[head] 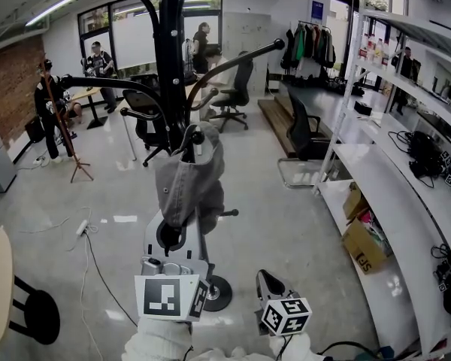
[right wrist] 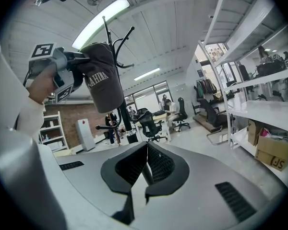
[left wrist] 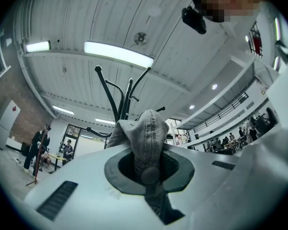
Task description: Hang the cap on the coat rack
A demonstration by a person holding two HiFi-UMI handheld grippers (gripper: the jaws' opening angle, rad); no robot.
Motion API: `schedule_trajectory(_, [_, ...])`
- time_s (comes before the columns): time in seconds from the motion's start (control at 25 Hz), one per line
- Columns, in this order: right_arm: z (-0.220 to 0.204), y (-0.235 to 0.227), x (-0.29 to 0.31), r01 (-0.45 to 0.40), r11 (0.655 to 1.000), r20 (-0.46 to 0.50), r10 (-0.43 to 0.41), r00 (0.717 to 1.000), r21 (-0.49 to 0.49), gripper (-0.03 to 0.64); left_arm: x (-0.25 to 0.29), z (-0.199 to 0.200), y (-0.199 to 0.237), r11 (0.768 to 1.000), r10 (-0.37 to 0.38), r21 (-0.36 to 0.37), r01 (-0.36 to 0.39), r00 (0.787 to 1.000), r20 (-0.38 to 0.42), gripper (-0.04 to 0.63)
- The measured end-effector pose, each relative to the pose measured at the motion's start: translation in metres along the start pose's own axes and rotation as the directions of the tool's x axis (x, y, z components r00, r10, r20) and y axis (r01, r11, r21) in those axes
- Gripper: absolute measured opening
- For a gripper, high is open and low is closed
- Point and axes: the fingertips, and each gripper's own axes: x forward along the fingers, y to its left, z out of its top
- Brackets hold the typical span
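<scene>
The left gripper [head: 194, 143] has its jaws squeezed tight on the grey cap [head: 188, 190] and holds it up in the air. In the head view the cap hangs in the middle. The black coat rack [head: 169, 59] stands right behind it, with its pole going up to 12 o'clock. One curved hook [head: 233, 62] sticks out toward 2 o'clock from the cap. The cap is close to the pole, but I cannot tell if it touches any part of the rack. In the left gripper view the cap is folded and pinched between the two jaws, and the top of the rack pokes up at 12 o'clock above it. The right gripper [head: 269, 280] sits low at 5 o'clock from the cap, well apart from it. Its jaws are closed together with nothing between them. In the right gripper view the cap shows at 10 o'clock, with white letters on it. A white shelf [head: 395, 201] runs down the side at 3 o'clock in the head view, with a brown box [head: 364, 243] under it.
</scene>
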Motion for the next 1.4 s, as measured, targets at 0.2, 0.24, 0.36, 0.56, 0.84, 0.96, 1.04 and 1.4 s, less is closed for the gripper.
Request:
schedule_trajectory(0.2, [0.001,0.000,0.002,0.000,1.000,-0.001,0.000,1.000,0.007,0.011,0.007,-0.010,0.002,1.000,0.003,-0.010,-0.003,1.000,-0.023,0.015])
schedule_trajectory(0.24, [0.001,0.000,0.002,0.000,1.000,-0.001,0.000,1.000,0.008,0.011,0.008,-0.010,0.002,1.000,0.006,-0.008,-0.006,1.000,-0.024,0.015])
schedule_trajectory(0.36, [0.001,-0.001,0.002,0.004,1.000,-0.002,-0.004,1.000,0.011,0.011,0.011,-0.015,0.004,1.000,0.018,0.000,-0.018,0.999,-0.031,0.015])
schedule_trajectory(0.56, [0.004,-0.004,0.004,0.011,1.000,0.005,-0.011,1.000,0.006,0.011,0.019,-0.027,0.012,0.999,0.040,0.022,-0.039,0.997,-0.059,0.015])
schedule_trajectory(0.84, [0.006,-0.009,0.004,0.025,1.000,0.008,-0.025,1.000,0.009,0.011,0.025,-0.042,0.022,0.997,0.075,0.023,-0.073,0.994,-0.080,0.015])
schedule_trajectory(0.96, [0.006,-0.010,0.004,0.026,1.000,0.008,-0.027,1.000,0.009,0.011,0.027,-0.046,0.024,0.996,0.085,0.036,-0.082,0.993,-0.085,0.015])
schedule_trajectory(1.04, [0.005,-0.012,0.005,0.028,1.000,0.006,-0.028,1.000,0.011,0.011,0.028,-0.049,0.024,0.995,0.091,0.048,-0.087,0.992,-0.088,0.015])
schedule_trajectory(1.4, [0.000,-0.015,0.001,0.040,0.999,-0.002,-0.039,0.999,0.020,0.011,0.026,-0.065,0.025,0.992,0.110,0.068,-0.103,0.987,-0.113,0.015])
